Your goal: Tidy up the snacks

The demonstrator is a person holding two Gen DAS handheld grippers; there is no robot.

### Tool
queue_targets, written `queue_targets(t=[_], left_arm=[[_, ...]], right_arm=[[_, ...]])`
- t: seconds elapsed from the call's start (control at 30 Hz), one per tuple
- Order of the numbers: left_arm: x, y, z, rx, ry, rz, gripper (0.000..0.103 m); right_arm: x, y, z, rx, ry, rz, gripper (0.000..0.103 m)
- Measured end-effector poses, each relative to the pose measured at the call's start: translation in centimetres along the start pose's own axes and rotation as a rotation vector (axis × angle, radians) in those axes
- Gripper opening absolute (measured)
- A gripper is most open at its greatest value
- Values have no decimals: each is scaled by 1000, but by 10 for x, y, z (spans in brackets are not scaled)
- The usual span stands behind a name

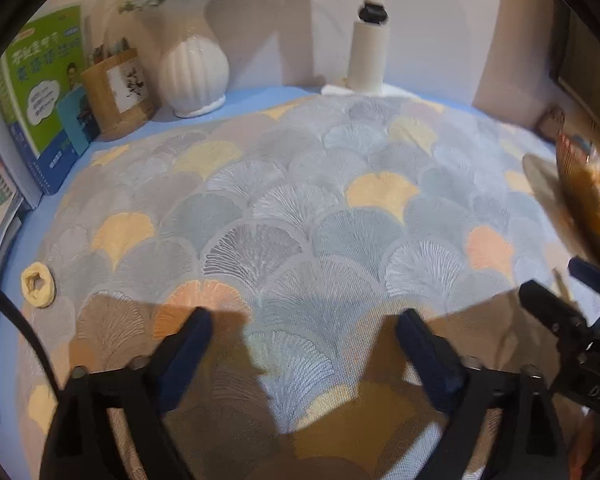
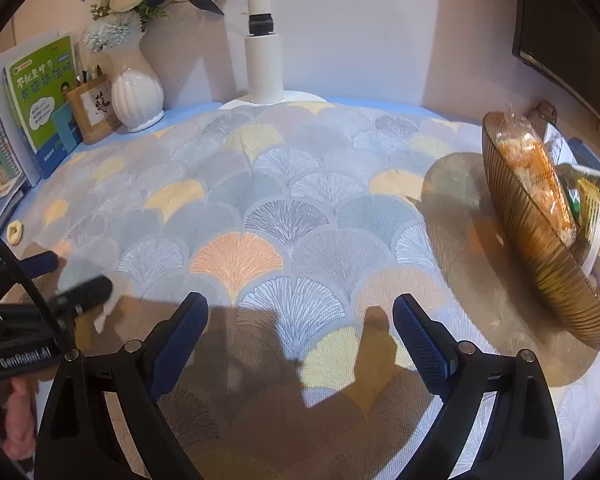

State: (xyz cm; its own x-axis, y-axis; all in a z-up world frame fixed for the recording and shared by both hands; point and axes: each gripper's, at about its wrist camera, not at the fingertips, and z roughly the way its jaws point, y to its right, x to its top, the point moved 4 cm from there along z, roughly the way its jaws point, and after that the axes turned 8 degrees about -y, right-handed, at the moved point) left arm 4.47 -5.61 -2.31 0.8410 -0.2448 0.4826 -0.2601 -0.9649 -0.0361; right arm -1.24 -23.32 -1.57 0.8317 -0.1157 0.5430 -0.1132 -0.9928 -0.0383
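Jaws on both your grippers stand wide apart with nothing between them, over bare tabletop point(image 2: 284, 184). Your snacks already sit in the ribbed brown bowl point(image 2: 540, 256), off to the right of the right gripper point(image 2: 300, 320). That hand is nearer; the left gripper point(image 1: 304, 332) is farther off. The long bread packet point(image 2: 536, 184) runs front-to-back along the bowl's left side.

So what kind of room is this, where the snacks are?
Probably a study desk at home. Upright books with a green cover stand beside a wooden pen holder and a white ribbed vase of flowers, and a brown ribbed bowl holds packaged snacks on a fan-patterned cloth.
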Motion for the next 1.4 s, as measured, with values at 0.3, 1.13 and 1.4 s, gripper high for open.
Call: queue_targets(t=[0.3,1.13,1.4], left_arm=[[-1,-1,3,5,-4,2,103],[-3,0,2,17,28,-26,103],[-4,1,2,18,28,-25,103]], right_arm=[[-1,2,3,34,-18,19,94],[-1,-5,15,17,-79,-15,101],[-2,-6,15,24,-84,-19,103]])
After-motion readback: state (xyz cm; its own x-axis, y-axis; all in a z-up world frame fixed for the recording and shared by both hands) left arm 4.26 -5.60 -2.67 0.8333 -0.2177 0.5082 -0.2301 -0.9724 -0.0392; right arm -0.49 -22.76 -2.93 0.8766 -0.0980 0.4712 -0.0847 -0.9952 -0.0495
